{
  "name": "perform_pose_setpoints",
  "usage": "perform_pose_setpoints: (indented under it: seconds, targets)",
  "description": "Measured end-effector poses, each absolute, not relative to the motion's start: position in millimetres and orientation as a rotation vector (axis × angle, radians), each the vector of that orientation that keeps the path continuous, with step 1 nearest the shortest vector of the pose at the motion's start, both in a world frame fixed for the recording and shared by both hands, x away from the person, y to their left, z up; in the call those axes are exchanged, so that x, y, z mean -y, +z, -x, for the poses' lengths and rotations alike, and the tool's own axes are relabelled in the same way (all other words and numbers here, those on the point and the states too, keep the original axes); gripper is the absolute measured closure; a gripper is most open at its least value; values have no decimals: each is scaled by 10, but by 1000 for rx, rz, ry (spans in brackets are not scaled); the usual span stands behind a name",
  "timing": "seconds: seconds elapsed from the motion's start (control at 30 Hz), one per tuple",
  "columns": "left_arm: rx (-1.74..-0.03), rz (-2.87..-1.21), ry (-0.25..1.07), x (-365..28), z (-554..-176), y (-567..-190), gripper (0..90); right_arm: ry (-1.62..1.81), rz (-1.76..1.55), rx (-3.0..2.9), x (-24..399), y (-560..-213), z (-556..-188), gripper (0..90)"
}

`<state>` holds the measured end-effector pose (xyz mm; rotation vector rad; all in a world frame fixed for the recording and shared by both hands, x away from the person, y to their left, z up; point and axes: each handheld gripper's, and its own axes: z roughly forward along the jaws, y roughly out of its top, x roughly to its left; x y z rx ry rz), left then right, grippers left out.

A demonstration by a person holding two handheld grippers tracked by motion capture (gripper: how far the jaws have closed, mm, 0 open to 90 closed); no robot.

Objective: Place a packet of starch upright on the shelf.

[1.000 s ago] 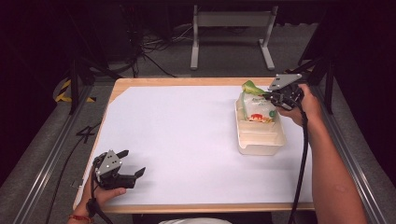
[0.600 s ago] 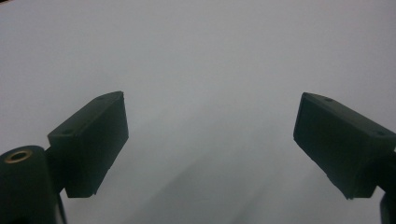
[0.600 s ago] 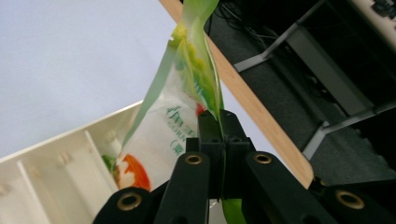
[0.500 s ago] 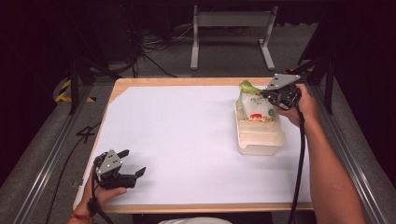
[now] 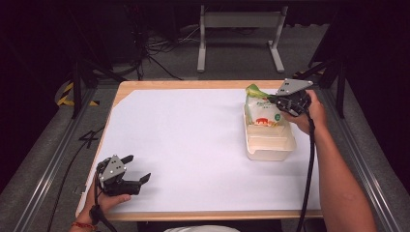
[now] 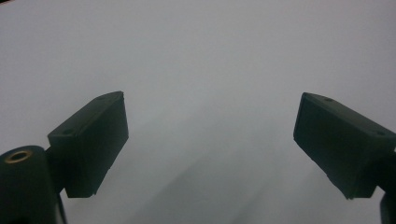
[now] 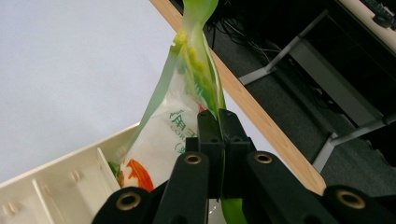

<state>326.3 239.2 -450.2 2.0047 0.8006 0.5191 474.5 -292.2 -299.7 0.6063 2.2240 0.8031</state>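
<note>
One snack bag [image 5: 263, 110] stands in the tray [image 5: 270, 147], its edge pinched in the closed right claw [image 5: 272, 99]

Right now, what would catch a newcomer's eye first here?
The green and white snack bag, pinched at its edge by the shut jaws of the right gripper and standing in the far end of a cream tray at the table's right side. Next, the left gripper, jaws wide open, at the near left corner.

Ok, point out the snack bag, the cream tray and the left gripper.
snack bag [image 5: 263, 112]: high view, on its white printed front.
cream tray [image 5: 269, 151]: high view, on its near rim.
left gripper [image 6: 210, 135]: left gripper view, midway between its open jaws.
</note>
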Motion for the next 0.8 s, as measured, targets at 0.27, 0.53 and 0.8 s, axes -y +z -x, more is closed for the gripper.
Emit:
perform_pose_setpoints:
  seconds: [0.27,0.53,0.8]
  targets:
    - [-802,-2002,514,-2399,-3257,-4497,110,781,-620,-2237,2897,-3072,-4756,865]
    - [-800,-1998,522,-2404,-3259,-4494,110,827,-645,-2218,2941,-3061,-4742,805]
    - [-800,-1999,519,-2396,-3259,-4495,109,833,-657,-2178,2983,-2986,-4672,763]
